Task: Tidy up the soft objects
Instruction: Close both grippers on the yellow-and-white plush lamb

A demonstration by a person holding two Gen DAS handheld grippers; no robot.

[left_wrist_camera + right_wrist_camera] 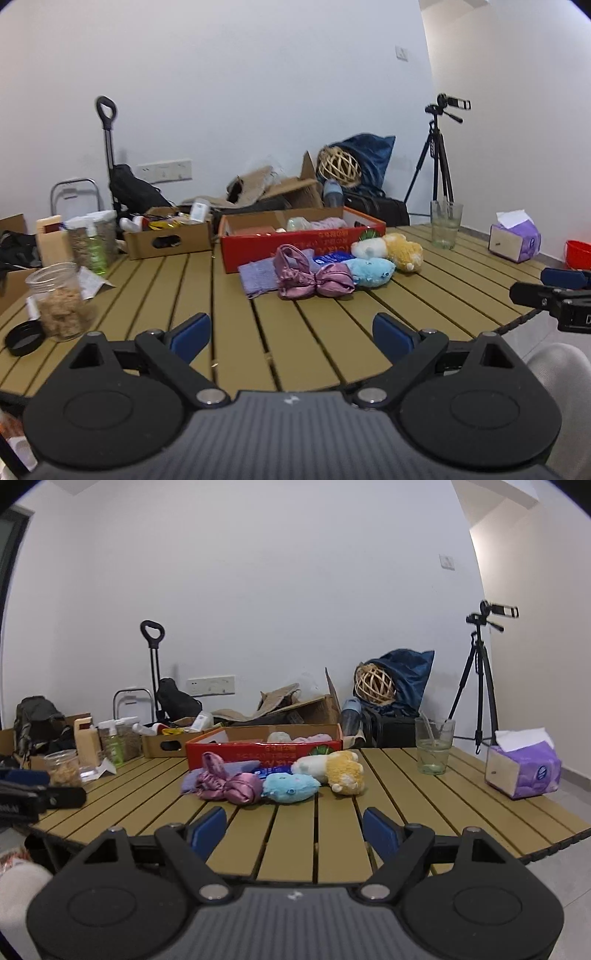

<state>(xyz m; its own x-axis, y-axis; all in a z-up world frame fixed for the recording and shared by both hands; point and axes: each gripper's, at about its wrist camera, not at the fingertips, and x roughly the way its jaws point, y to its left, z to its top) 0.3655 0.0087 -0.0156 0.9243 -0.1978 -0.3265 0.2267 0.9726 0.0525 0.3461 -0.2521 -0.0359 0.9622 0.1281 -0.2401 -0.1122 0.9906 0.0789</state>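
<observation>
- Left wrist view: the soft objects lie in a loose cluster on the slatted table (332, 332), right against the front wall of the red box (295, 243); being that close, they look staged for a short lift into it.
- A pink satin pouch (314, 280) sits nearest the camera, knotted in the middle, touching a blue plush (371, 271) on its right; a lilac cloth (258, 275) lies flat at its left, partly under it.
- Behind these, a white plush (369, 248) and a yellow plush (404, 253) lean together, just beside the box's right corner.
- The box already holds a few pale soft items, so I judge the task is partly done and the table cluster is what remains.
- The left gripper (291, 332) hangs low over the near edge of the table, its blue pads spread wide with nothing between them, well short of the cluster: a ready stance for an approach.
- Right wrist view: the right gripper (293, 829) is likewise spread and empty, aimed at the blue plush (291, 786) and pouch (229, 784), so either could be the next pick.
- Farther out, hard items stand apart from the cluster: a drinking glass (434, 749) and a tissue pack (524, 770) on the right, a jar (61, 301) and a brown cardboard box (166, 236) on the left.
</observation>
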